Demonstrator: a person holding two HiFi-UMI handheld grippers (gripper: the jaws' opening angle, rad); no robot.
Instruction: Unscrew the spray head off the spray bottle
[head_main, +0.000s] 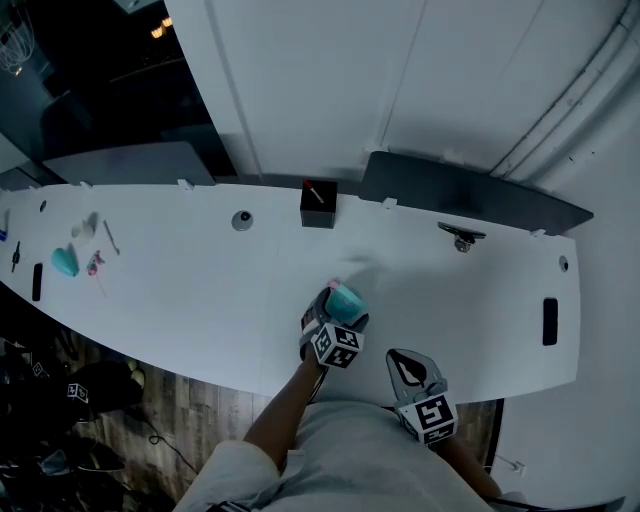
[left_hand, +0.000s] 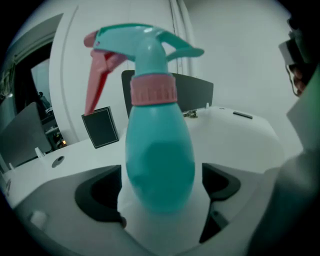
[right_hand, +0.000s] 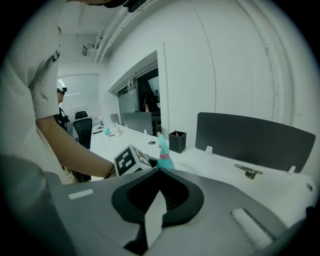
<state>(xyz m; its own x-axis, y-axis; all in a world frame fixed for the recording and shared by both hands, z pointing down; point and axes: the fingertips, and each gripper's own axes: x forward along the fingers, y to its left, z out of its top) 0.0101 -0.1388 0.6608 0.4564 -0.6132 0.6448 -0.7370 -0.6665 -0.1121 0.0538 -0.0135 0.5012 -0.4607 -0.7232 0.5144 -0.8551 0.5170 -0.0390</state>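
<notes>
teal spray bottle (left_hand: 160, 170) between open jaws

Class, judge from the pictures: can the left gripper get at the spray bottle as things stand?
Probably yes. The left gripper has its jaws wide open, with the bottle upright between them, seemingly clear of both, and nothing else in the gap.

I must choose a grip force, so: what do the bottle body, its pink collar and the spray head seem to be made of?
The bottle body is probably plastic: teal, smooth, with a soft sheen. The pink collar is likely moulded plastic, matte, with vertical ribs. The spray head looks like hard plastic, teal with a pink trigger.
</notes>
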